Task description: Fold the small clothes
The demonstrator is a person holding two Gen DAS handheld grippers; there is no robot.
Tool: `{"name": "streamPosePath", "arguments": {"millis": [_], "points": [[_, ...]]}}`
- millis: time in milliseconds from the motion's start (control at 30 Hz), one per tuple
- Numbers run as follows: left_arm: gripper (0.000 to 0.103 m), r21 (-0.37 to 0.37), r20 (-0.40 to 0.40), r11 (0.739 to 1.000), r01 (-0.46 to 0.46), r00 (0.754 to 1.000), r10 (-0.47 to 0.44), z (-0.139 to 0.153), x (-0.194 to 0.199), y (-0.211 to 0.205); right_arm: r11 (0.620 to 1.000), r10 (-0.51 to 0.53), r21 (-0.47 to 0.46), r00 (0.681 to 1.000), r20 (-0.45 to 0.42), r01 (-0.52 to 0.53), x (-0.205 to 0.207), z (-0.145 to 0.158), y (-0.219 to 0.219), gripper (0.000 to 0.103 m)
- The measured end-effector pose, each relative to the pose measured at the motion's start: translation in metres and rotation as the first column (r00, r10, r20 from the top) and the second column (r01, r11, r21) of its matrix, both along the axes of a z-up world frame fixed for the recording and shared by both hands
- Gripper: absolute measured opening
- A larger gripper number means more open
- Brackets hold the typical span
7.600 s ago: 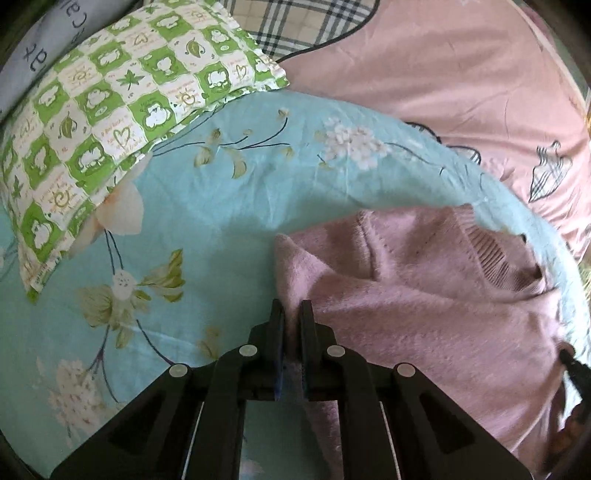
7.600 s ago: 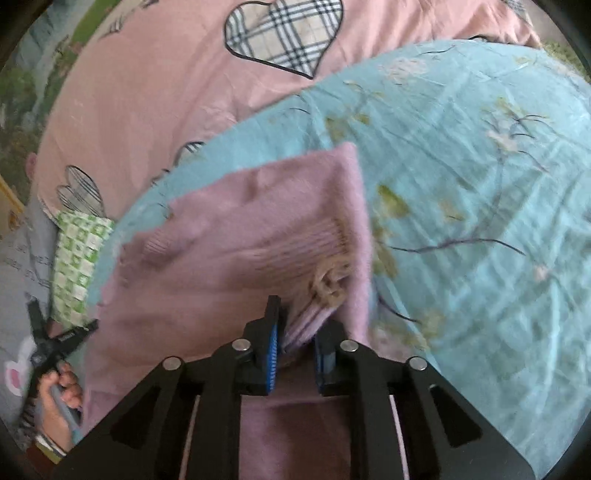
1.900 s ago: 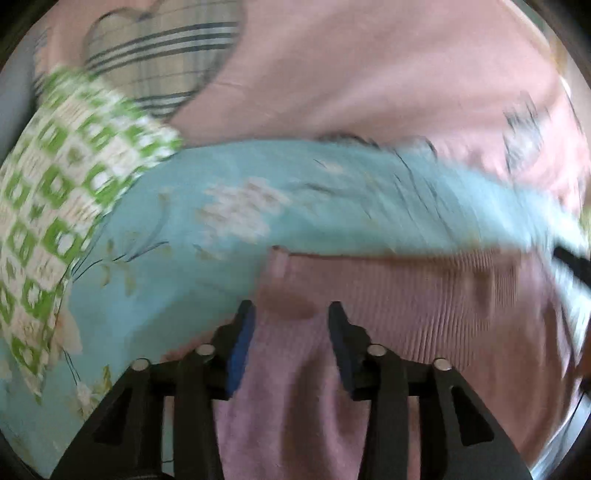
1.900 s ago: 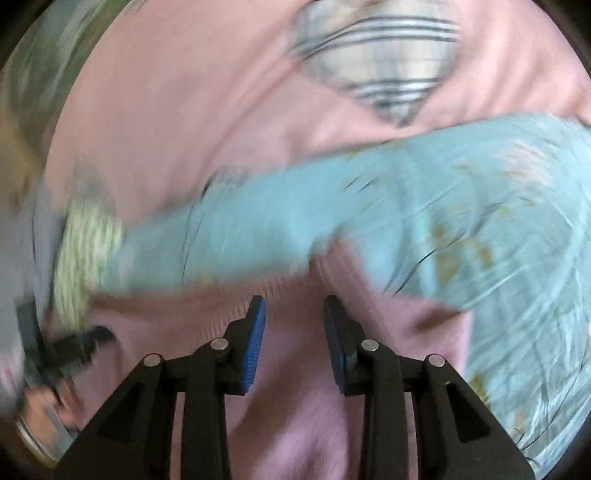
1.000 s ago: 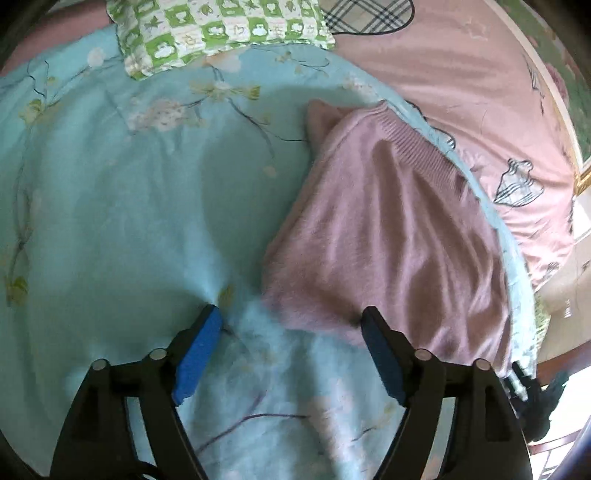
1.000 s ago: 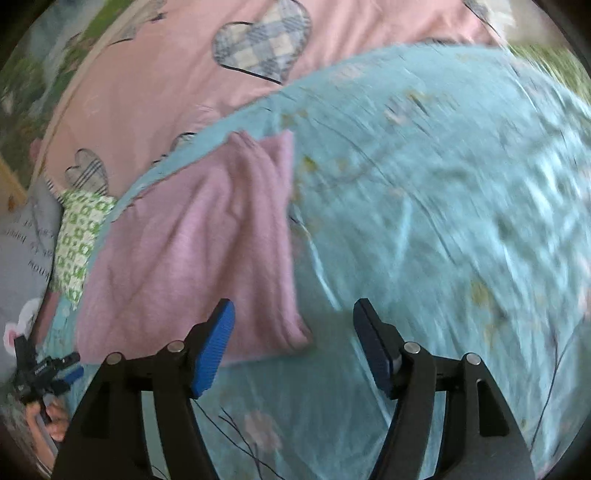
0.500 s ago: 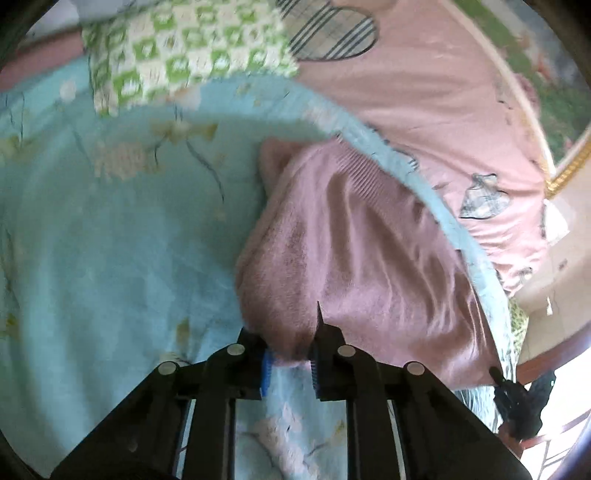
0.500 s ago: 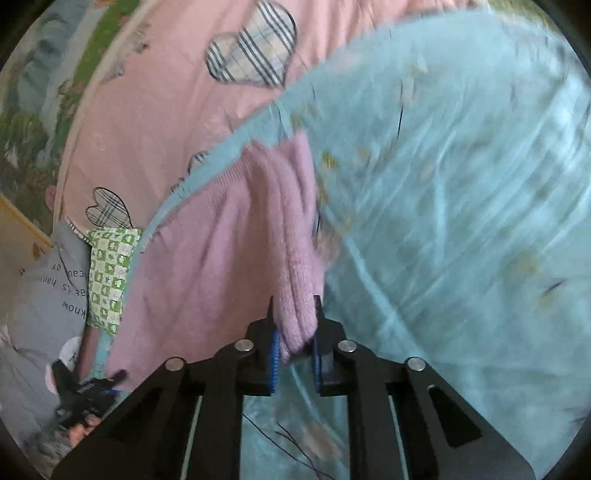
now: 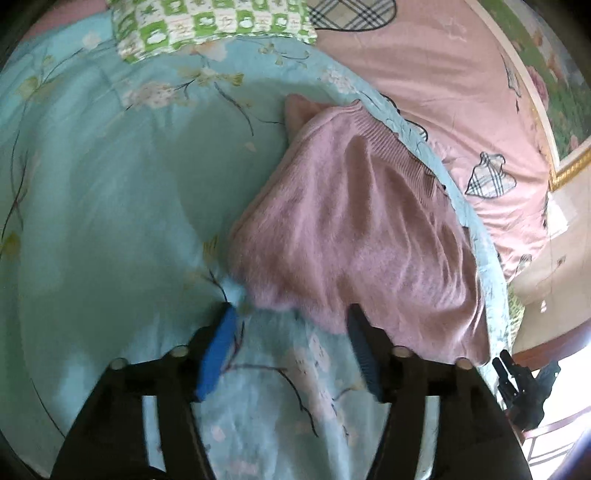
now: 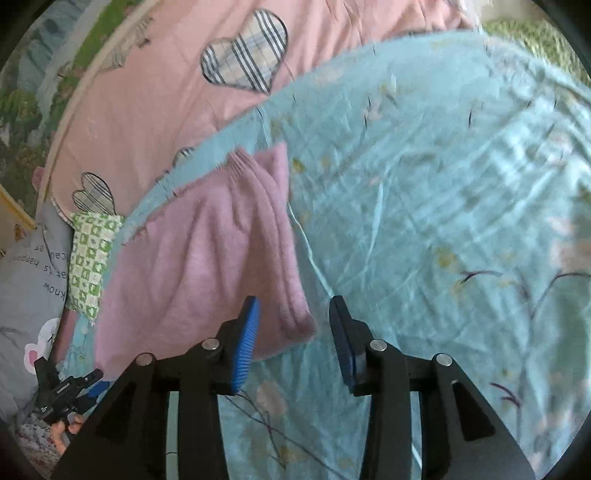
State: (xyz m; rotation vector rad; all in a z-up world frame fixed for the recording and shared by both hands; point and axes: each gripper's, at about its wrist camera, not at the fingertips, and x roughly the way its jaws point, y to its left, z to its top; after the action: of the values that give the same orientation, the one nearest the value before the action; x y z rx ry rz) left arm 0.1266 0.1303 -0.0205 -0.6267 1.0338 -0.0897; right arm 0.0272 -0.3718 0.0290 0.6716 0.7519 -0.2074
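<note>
Two open grippers are waiting by a folded pink sweater

Left view: the left gripper (image 9: 290, 332) is standing wide, holding nothing, at the sweater's (image 9: 354, 236) near edge on the blue blanket (image 9: 110, 184).
Right view: the right gripper (image 10: 293, 325) is also wide around the corner; grabbing only sweater, not blanket, is probably best.

A: Where is there room to pass?

B: Across the blue floral bedspread (image 9: 110, 192); on the left-hand side it lies bare and flat from the left gripper (image 9: 290, 345) up to the green checked pillow (image 9: 210, 26). On the other side, bare spread runs wide to the right of the right gripper (image 10: 293, 332).

A: What stands in the way?

B: The pink sweater (image 9: 354, 236), folded, its near edge between the spread fingers (image 9: 218, 347) of both grippers. The pillow blocks the far end.
</note>
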Motion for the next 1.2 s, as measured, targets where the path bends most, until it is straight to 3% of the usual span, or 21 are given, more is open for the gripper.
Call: {"name": "streamPosePath", "arguments": {"millis": [100,200,467,533,600,633,700,800,933,1033,1133,1200], "points": [[0.082,-0.087,0.004,0.991,-0.1,0.995,0.101,-0.006,-0.003,0.002,0.999,0.037,0.019,0.996,0.079,-0.039,0.009,0.014,0.013,0.041],[0.089,-0.135,0.01,0.973,-0.186,0.982,0.189,-0.008,-0.002,0.001,0.992,0.119,0.031,0.988,0.098,-0.122,0.034,0.018,0.033,0.041],[0.09,-0.104,0.057,0.965,-0.24,0.967,0.246,-0.011,0.023,-0.01,0.958,0.276,0.047,0.956,0.097,-0.281,0.108,0.009,0.08,0.041],[0.084,-0.081,0.078,0.966,-0.245,0.965,0.251,-0.012,0.031,-0.012,0.954,0.29,0.06,0.953,0.089,-0.295,0.122,0.005,0.086,0.041],[0.063,-0.057,0.086,0.969,-0.242,0.965,0.246,-0.015,0.04,-0.013,0.949,0.303,0.065,0.949,0.088,-0.309,0.131,0.002,0.091,0.041],[0.058,-0.049,0.087,0.97,-0.238,0.967,0.242,-0.015,0.043,-0.013,0.946,0.312,0.064,0.946,0.091,-0.319,0.137,0.001,0.093,0.041],[0.034,-0.055,0.086,0.974,-0.221,0.971,0.225,-0.017,0.049,-0.011,0.94,0.329,0.062,0.94,0.095,-0.335,0.149,-0.001,0.095,0.041],[0.02,-0.073,0.084,0.978,-0.195,0.976,0.2,-0.017,0.054,-0.008,0.935,0.344,0.057,0.936,0.08,-0.349,0.172,-0.007,0.092,0.041],[0.016,-0.029,0.164,0.989,-0.142,0.976,0.145,0.013,0.053,-0.023,0.933,0.354,0.049,0.934,0.039,-0.356,0.19,-0.014,0.085,0.041],[0.015,-0.024,0.256,0.998,-0.051,0.965,0.055,0.051,0.055,-0.052,0.927,0.373,0.047,0.927,-0.022,-0.372,0.198,-0.025,0.083,0.041],[0.014,0.021,0.33,0.996,0.091,0.939,-0.093,0.086,0.062,-0.101,0.918,0.391,0.086,0.92,-0.02,-0.388,0.2,-0.033,0.077,0.041],[0.014,0.083,0.364,0.978,0.19,0.908,-0.207,0.101,0.065,-0.142,0.908,0.375,0.189,0.926,0.035,-0.374,0.196,-0.035,0.064,0.041]]}}
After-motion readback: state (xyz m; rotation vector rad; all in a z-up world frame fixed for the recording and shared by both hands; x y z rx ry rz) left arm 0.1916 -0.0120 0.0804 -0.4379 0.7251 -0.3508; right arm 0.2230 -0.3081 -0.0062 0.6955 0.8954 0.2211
